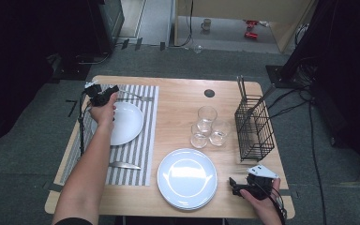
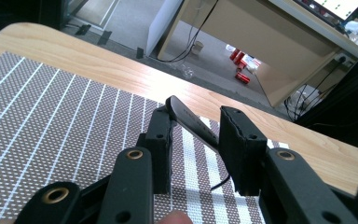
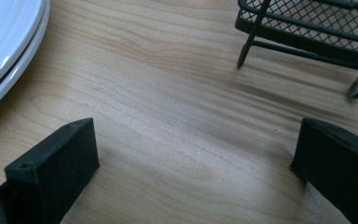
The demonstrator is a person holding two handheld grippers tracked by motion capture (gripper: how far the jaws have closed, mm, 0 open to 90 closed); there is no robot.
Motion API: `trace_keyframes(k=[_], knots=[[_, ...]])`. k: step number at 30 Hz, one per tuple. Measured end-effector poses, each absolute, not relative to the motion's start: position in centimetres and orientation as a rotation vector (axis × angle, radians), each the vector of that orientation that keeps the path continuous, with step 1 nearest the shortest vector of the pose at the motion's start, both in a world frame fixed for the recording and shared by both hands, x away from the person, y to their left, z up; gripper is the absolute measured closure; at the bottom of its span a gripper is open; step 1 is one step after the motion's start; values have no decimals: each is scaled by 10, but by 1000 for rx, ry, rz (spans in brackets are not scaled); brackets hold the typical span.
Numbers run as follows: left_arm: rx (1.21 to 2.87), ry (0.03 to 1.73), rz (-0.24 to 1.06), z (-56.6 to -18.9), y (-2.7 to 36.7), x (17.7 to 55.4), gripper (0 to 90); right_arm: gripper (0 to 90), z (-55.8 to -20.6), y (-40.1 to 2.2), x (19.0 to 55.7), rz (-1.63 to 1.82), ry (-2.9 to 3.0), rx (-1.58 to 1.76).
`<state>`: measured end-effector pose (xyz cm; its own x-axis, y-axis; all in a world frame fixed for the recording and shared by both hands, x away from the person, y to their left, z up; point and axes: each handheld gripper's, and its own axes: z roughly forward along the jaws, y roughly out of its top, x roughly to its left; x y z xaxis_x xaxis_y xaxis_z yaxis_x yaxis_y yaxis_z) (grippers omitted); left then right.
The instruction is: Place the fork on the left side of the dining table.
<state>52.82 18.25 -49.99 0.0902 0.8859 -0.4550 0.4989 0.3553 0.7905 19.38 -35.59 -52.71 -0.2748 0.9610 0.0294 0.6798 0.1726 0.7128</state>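
My left gripper (image 1: pixel 104 95) hovers over the far end of the striped placemat (image 1: pixel 136 150), just beyond a white plate (image 1: pixel 127 123). A fork (image 1: pixel 139 97) lies out to its right on the mat. In the left gripper view the jaws are drawn close together, with a dark slim handle (image 2: pixel 193 123) slanting between them and touching both. My right gripper (image 1: pixel 236 186) rests near the table's front right edge. Its jaws stand wide open over bare wood (image 3: pixel 191 140), between the stacked white plates (image 1: pixel 186 177) and the wire basket (image 1: pixel 254 127).
A knife (image 1: pixel 124 165) lies on the near part of the placemat. Three clear glasses (image 1: pixel 207 127) stand mid-table. The black wire basket holds utensils at the right edge. A round dark grommet (image 1: pixel 209 93) sits near the far edge. The basket's foot (image 3: pixel 244 56) is close ahead of the right jaws.
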Motion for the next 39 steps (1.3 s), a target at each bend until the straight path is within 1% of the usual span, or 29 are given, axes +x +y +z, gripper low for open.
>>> trace_keyframes(k=[7, 12, 16, 23, 27, 29, 32, 35, 36, 39], knots=[[1279, 1599, 443, -505, 184, 530, 664, 0, -527, -356, 194, 876, 2025, 1547], [1291, 1665, 459, -505, 182, 531, 661, 0, -527, -356, 194, 877, 2025, 1548], [1289, 1685, 472, -505, 183, 532, 658, 0, -527, -356, 194, 877, 2024, 1545], [1292, 1692, 463, -505, 184, 533, 625, 0, -527, -357, 194, 890, 2024, 1553], [1308, 1667, 463, -505, 182, 532, 574, 0, -527, -357, 194, 889, 2024, 1552], [1333, 1620, 475, -504, 178, 530, 545, 0, -527, -357, 194, 884, 2025, 1550], [1378, 1586, 478, -501, 174, 527, 473, 0, -527, -356, 194, 876, 2026, 1543], [1392, 1573, 471, -498, 172, 524, 443, 0, -527, -356, 194, 875, 2027, 1542], [1425, 1559, 462, -495, 171, 521, 419, 0, -527, -356, 195, 875, 2027, 1547], [1453, 1531, 446, -492, 170, 518, 322, 0, -527, -355, 195, 873, 2024, 1553]])
